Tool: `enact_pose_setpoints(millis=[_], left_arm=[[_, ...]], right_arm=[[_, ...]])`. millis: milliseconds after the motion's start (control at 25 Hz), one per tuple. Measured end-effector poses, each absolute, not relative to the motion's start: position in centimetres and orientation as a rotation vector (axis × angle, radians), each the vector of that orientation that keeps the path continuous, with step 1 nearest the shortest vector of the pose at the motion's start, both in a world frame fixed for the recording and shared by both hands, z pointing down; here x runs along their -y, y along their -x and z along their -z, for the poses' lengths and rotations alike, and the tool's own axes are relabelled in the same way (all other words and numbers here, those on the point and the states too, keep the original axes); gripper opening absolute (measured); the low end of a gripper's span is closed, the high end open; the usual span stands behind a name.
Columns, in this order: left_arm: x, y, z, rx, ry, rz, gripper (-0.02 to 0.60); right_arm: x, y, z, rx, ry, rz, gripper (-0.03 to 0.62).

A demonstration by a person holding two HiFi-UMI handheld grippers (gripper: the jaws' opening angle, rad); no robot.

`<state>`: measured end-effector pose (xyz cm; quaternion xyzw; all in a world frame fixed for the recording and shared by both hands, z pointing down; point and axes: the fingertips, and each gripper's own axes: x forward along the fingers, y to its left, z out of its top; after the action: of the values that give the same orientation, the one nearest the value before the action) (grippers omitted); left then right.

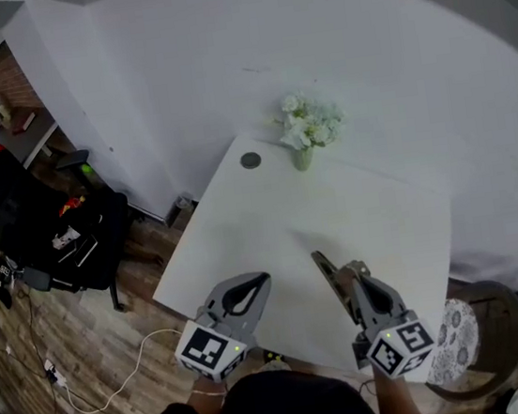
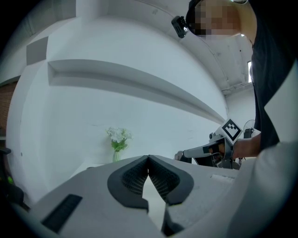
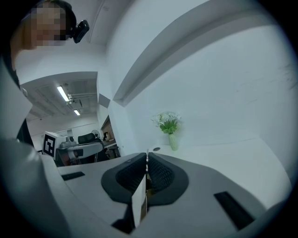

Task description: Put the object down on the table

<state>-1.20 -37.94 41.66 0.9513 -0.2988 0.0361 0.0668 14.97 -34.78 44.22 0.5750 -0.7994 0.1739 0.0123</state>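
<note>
1. Clamped in right gripper point(image 1: 348, 275): thin flat card point(image 1: 321, 264), pale faces, brownish edge, poking out past the tips toward the far wall.
2. In right gripper view: same card point(image 3: 138, 200) edge-on, pinched between dark ribbed pads point(image 3: 160, 176), both pressed tight against it.
3. Card location: up in the air over the near half of white table point(image 1: 363, 206), not set down.
4. Left gripper point(image 1: 261, 279): closed, tips touching in left gripper view point(image 2: 149, 159), nothing pinched; only bare tabletop visible through the gap behind the tips.
5. Both grippers over the table's near edge, side by side, apart from each other, aimed at the far wall.
6. On table: vase of white flowers point(image 1: 310, 128) at the far edge; dark round disc point(image 1: 251, 161) just left of it, near the far corner.
7. Off table: black office chair point(image 1: 43, 220) on wood floor at left, white cable point(image 1: 120, 376) on the floor, stool with patterned cushion point(image 1: 461, 340) at right.
</note>
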Motion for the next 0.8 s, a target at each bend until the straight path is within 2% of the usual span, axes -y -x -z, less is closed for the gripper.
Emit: enact_pose_setpoints(millis=[800], left_arm=[[42.2,3.5,-42.6,0.878,-2.867,-0.116,-0.002]], right_arm=[[39.0,-14.1,-50.2,2.345,-1.833,-0.673,0.014]])
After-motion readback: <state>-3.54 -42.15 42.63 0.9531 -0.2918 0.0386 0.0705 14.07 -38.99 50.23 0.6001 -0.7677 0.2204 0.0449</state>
